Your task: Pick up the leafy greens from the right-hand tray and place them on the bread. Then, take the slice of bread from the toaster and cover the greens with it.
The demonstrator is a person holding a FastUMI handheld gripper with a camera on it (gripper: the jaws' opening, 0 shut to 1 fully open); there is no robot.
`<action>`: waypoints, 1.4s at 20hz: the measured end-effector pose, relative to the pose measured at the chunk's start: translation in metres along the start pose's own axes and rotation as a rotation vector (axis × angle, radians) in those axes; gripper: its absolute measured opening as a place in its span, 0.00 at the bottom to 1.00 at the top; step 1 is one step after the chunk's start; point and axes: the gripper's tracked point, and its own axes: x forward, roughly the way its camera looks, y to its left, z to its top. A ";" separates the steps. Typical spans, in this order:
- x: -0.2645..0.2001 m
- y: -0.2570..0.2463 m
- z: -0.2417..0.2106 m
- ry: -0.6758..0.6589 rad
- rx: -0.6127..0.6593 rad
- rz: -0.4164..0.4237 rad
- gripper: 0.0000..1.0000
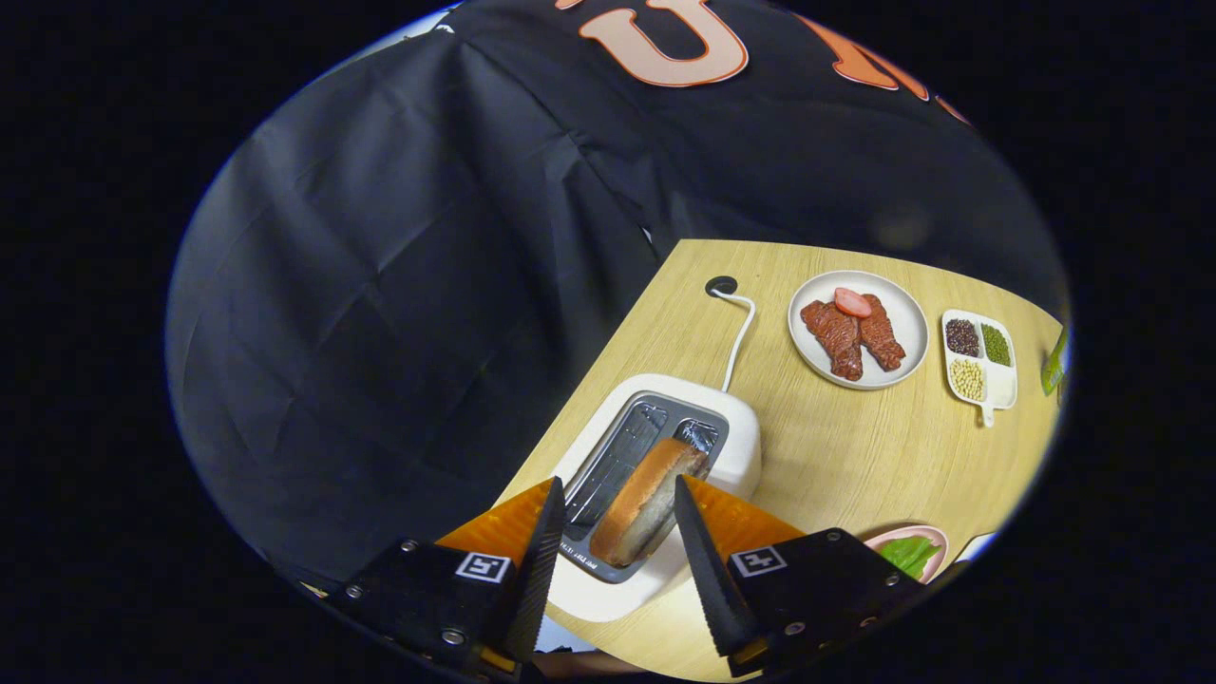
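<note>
Tabletop [836, 456]: tongs [617, 494] agape around bread [646, 499]

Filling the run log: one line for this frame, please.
phase: bread pickup | tongs: open, straddling bread slice in toaster slot, not gripping | greens: on pink plate beside right finger

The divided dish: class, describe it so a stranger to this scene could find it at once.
On the wooden table, look past the white toaster to the round plate of meat. Just beside that plate lies the divided dish, small, white, with a short handle. Unlike its neighbours, it holds three separate heaps of beans: dark, green and pale.
</note>
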 end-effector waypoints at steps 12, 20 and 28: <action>-0.008 -0.013 0.000 -0.002 0.070 0.009 0.10; -0.061 -0.007 0.002 -0.117 0.070 0.080 0.08; -0.125 -0.026 0.000 -0.241 0.085 0.137 0.08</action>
